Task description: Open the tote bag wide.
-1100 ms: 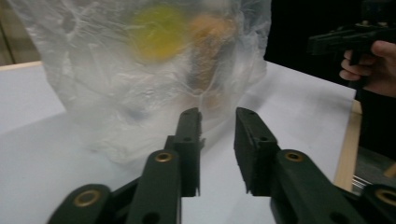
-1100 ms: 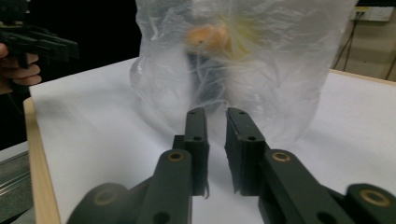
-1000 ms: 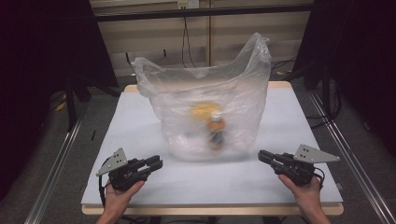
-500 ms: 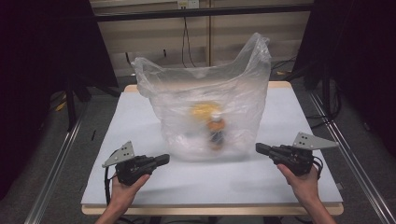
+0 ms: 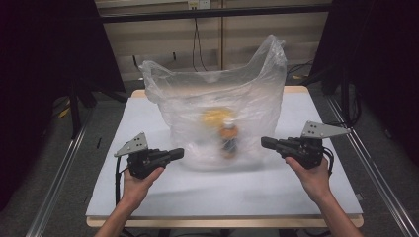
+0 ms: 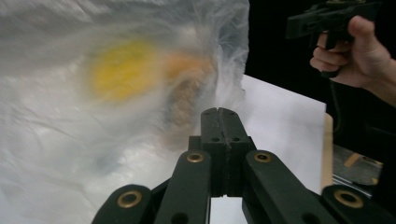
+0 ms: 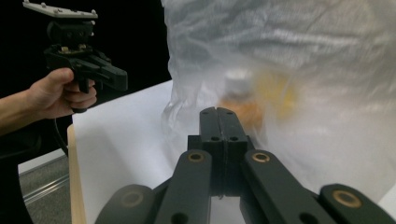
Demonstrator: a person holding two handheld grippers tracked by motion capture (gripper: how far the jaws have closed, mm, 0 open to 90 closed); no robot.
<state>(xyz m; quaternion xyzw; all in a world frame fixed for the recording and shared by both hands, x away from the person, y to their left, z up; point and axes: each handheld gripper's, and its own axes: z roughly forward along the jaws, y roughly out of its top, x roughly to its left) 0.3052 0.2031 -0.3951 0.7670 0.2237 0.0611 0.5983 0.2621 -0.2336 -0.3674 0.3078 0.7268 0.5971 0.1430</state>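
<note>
A crumpled translucent plastic bag (image 5: pixel 222 116) stands on the white table (image 5: pixel 148 192), holding a white-capped orange bottle (image 5: pixel 228 138) beside a blurred yellow object (image 5: pixel 213 117). The left gripper (image 5: pixel 177 153) and right gripper (image 5: pixel 266 142) flank the bag, each with jaws clenched on nothing.

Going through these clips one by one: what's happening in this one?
A person at a white table holds a claw in each hand, one either side of a clear plastic bag standing open in the middle. Inside the bag are a small bottle and something yellow. The left claw and right claw both point at the bag with jaws shut, holding nothing and not touching it.
</note>
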